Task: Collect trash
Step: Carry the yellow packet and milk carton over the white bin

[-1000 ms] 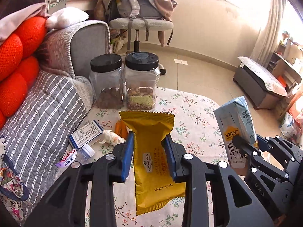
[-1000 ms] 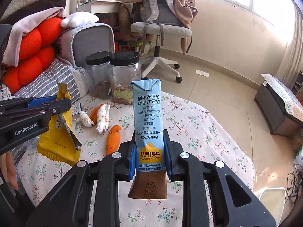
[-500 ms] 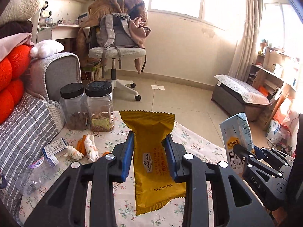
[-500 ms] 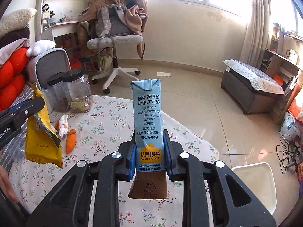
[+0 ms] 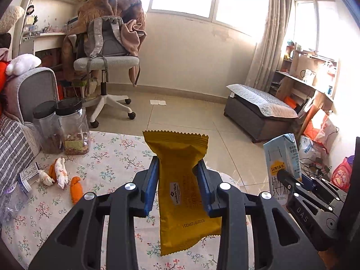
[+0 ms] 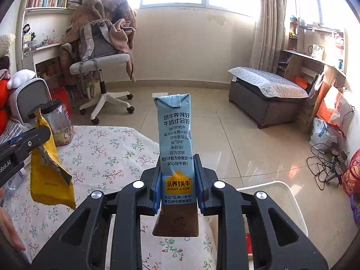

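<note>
My left gripper [image 5: 177,175] is shut on a yellow snack wrapper [image 5: 180,157], held upright above the floral table [image 5: 108,157]. The wrapper also shows at the left of the right wrist view [image 6: 48,180]. My right gripper [image 6: 177,175] is shut on a blue milk carton [image 6: 175,135], held upright over the table's right edge. The carton also shows at the right of the left wrist view [image 5: 282,159]. Orange and white scraps [image 5: 63,177] lie on the table at the left.
Two black-lidded jars [image 5: 65,128] stand at the table's far left by the grey sofa [image 5: 24,103]. A white bin [image 6: 276,200] sits on the floor below the table's right edge. An office chair [image 5: 105,72], a grey ottoman [image 5: 258,110] and cables [image 6: 326,164] are beyond.
Both grippers have risen and swung right with their loads. The table and jars have dropped lower and left in view, and the white bin has come into the right wrist view.
</note>
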`<state>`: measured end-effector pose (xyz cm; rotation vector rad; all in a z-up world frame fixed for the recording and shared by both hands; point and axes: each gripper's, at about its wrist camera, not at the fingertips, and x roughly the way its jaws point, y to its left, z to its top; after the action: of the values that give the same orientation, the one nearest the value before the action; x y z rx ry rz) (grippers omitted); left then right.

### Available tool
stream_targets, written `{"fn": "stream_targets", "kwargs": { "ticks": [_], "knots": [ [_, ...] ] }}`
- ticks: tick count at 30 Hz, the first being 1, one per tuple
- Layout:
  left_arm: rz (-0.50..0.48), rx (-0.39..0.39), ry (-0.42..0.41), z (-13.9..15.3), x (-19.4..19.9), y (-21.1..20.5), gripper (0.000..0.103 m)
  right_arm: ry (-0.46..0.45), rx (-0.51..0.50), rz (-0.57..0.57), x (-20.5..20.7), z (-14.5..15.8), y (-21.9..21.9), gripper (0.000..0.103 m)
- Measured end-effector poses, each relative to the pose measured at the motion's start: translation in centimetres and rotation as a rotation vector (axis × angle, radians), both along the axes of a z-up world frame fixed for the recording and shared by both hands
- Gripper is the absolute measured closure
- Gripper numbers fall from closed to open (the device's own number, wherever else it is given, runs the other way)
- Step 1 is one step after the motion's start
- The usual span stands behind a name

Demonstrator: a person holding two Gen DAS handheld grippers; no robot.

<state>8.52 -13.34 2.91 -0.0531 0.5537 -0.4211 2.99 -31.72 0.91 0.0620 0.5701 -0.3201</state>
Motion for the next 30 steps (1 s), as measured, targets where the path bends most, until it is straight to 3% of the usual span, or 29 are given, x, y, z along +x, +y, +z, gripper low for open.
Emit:
{"fn": "stream_targets", "kwargs": {
  "ticks": [11,13,14,15,17,20,25,30],
  "knots": [
    [-0.153,0.016,0.036,-1.1,-1.3,-8.4,0.069,0.047,0.025,-0.217,-3.5,-1.6,-8.1,0.078],
    [-0.181,0.02,0.044,-1.3,-1.5,-9.9,0.069,0.062,0.028,-0.25,-4.1,-1.8,-9.3,0.059],
    [-0.195,0.021,0.049,-1.3,-1.6,-10.7,0.069,0.059,0.029,-0.276,-4.5,-1.8,-9.9,0.041],
    [-0.21,0.021,0.053,-1.3,-1.6,-11.5,0.069,0.053,0.027,-0.301,-4.9,-1.8,-10.3,0.03],
    [-0.238,0.02,0.058,-1.4,-1.9,-13.0,0.068,0.039,0.013,-0.351,-5.7,-1.4,-11.1,0.026],
    [-0.278,0.021,0.064,-1.4,-2.4,-15.3,0.068,0.001,-0.013,-0.429,-6.9,-0.8,-12.2,0.01],
    [-0.332,0.028,0.059,-1.2,-3.2,-18.3,0.067,-0.011,-0.069,-0.554,-8.1,-0.4,-13.8,0.007],
    [-0.371,0.015,0.07,-0.8,-3.6,-21.1,0.064,0.003,-0.035,-0.676,-10.2,-0.6,-16.4,0.007]
  ]
}}
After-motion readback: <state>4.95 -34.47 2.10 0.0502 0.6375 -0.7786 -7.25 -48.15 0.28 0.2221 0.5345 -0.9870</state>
